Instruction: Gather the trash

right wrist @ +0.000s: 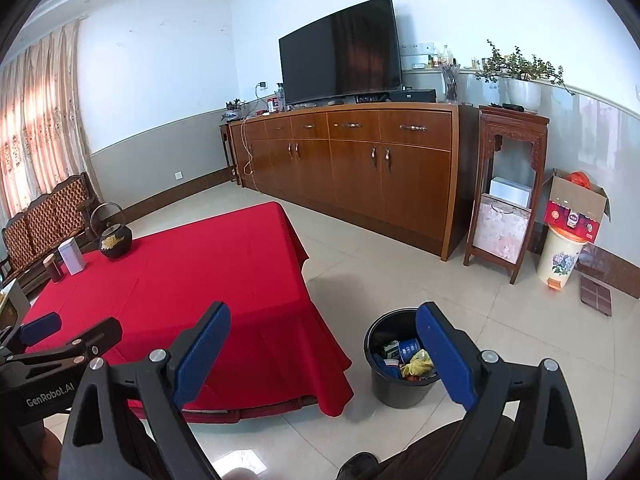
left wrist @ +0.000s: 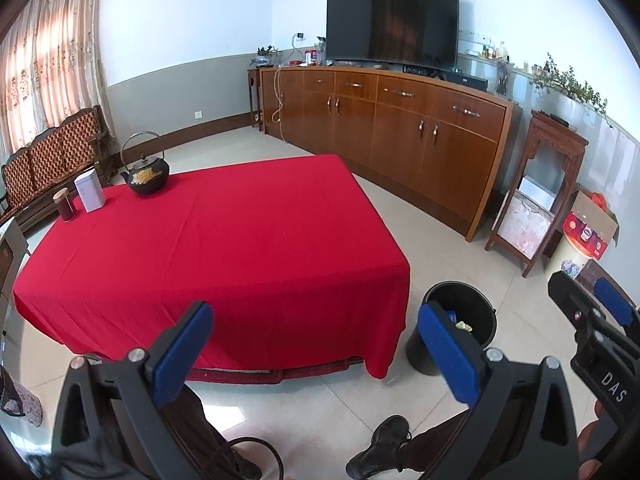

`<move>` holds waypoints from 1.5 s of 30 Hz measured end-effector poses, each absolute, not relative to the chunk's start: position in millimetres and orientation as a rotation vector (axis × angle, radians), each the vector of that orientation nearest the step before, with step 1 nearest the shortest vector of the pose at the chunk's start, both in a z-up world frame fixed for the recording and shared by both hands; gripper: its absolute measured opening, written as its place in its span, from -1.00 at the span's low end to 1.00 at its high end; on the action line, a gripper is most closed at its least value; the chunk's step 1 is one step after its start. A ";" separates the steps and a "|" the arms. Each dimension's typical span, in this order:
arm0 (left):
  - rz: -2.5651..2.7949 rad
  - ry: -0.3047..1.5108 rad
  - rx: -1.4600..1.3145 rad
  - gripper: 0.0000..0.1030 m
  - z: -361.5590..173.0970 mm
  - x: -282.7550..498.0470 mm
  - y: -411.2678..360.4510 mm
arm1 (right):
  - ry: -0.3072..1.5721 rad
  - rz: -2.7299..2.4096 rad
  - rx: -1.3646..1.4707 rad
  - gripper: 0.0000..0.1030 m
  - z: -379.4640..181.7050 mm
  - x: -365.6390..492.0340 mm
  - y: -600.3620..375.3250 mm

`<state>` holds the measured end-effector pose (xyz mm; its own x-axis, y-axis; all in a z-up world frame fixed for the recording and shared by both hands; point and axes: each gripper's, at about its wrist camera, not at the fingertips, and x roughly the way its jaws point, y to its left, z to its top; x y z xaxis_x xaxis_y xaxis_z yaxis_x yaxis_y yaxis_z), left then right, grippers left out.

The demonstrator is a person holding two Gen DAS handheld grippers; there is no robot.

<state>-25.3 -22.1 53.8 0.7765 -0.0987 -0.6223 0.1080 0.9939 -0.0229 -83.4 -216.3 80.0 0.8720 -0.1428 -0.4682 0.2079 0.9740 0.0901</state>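
Both the left gripper (left wrist: 312,352) and the right gripper (right wrist: 324,352) hang spread wide, holding nothing. The black bin (right wrist: 400,388) stands on the floor just off the table's (right wrist: 224,280) near right corner, with trash (right wrist: 416,362) already inside it.

A black round bin (right wrist: 400,384) stands upright on the tiled floor, just right of the near right corner of the red-draped table (right wrist: 224,280). It is open-topped and partly filled with trash (right wrist: 408,358): a blue cup lying on its side, a crumpled yellow wrapper, and other scraps in red, white and dark tones.
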 end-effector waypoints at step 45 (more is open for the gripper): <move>-0.118 0.690 0.031 0.99 50.2 -20.4 -24.5 | 0.477 -0.172 0.139 0.85 78.5 -82.9 -213.4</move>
